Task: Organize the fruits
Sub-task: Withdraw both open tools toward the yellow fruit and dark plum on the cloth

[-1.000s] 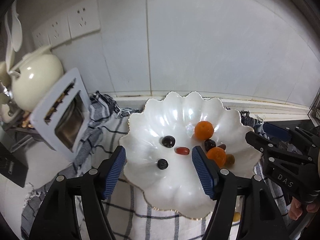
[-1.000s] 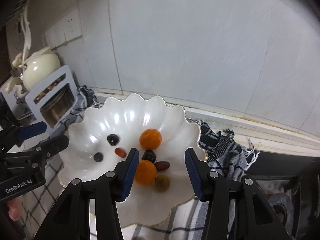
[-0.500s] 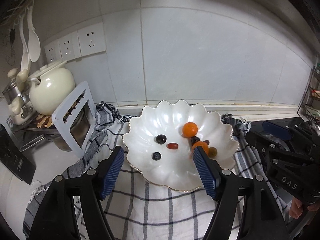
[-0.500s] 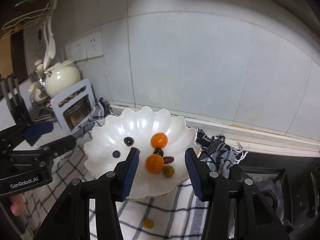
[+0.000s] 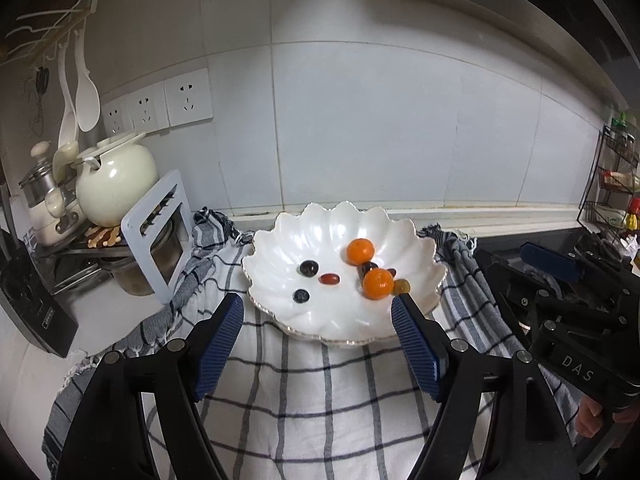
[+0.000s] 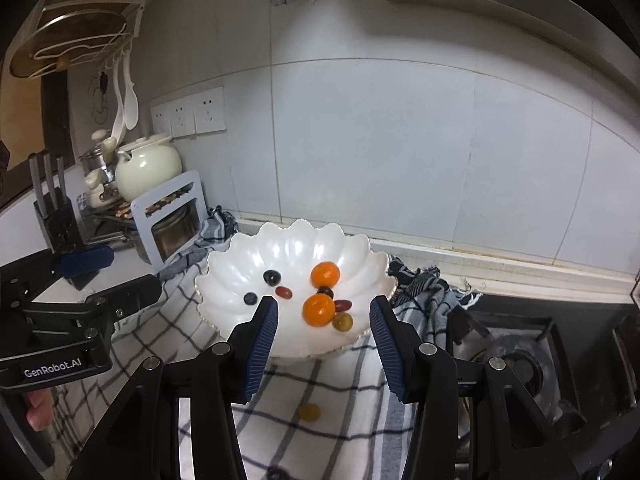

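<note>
A white scalloped bowl (image 5: 320,236) (image 6: 296,248) sits on a checked cloth (image 5: 304,392). It holds two oranges (image 5: 377,283) (image 6: 318,310), dark grapes (image 5: 308,267), a red grape (image 5: 329,279) and a yellow-green fruit (image 6: 343,322). A small yellow fruit (image 6: 309,412) lies loose on the cloth in front of the bowl, seen only in the right wrist view. My left gripper (image 5: 318,344) is open and empty, above the cloth short of the bowl. My right gripper (image 6: 324,344) is open and empty, over the bowl's near rim.
A white frame stand (image 5: 160,232), a cream teapot (image 5: 116,184) and a pot stand at the left. A knife block (image 6: 56,216) is far left. A gas stove (image 6: 532,360) lies to the right. The tiled wall is behind the bowl.
Both grippers have pulled back and up from the bowl, so it looks smaller and more cloth shows. The loose yellow fruit has come into the right view.
</note>
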A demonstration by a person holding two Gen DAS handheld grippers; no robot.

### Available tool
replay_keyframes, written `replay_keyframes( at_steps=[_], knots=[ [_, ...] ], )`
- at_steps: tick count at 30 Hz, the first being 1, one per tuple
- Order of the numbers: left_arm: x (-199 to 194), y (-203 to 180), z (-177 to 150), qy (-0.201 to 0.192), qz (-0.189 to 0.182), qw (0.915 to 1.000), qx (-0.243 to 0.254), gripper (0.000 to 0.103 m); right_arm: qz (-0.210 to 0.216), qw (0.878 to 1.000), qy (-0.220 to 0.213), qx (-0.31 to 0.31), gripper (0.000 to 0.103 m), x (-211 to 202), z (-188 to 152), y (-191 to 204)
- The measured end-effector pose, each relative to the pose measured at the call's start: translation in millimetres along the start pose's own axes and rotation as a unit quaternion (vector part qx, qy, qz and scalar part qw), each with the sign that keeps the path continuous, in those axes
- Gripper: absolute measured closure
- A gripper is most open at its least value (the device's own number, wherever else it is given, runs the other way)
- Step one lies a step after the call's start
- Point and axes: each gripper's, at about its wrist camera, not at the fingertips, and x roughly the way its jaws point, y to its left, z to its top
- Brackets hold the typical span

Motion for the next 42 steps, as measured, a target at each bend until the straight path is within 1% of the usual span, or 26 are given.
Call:
replay_keyframes(
  at_steps=[7,13,20,23,29,42],
  knots=[
    [-0.8,0.6,-23.9,0.014,0.008,0.9998,0.007,0.027,0.004,1.0,0.022,-0.009,0.054,-1.4,-25.9,7.6],
    [5.2,3.0,-44.0,0.037,0.01,0.9993,-0.001,0.027,0.014,0.999,0.05,-0.015,0.054,3.6,-47.1,14.7],
    [9.5,5.5,-63.8,0.058,0.013,0.9982,-0.007,0.027,0.025,0.997,0.068,-0.026,0.054,10.3,-63.8,23.0],
    [9.8,5.4,-69.7,0.062,0.018,0.9979,-0.005,0.027,0.033,0.996,0.075,-0.026,0.054,13.1,-70.1,25.5],
    [4.7,3.1,-83.1,0.056,0.033,0.9979,-0.004,0.027,0.049,0.996,0.073,-0.031,0.054,11.5,-83.1,29.6],
    [18.1,-0.8,-112.1,0.088,0.032,0.9955,-0.016,0.027,0.07,0.991,0.11,-0.029,0.054,21.9,-114.9,28.8]
  ],
)
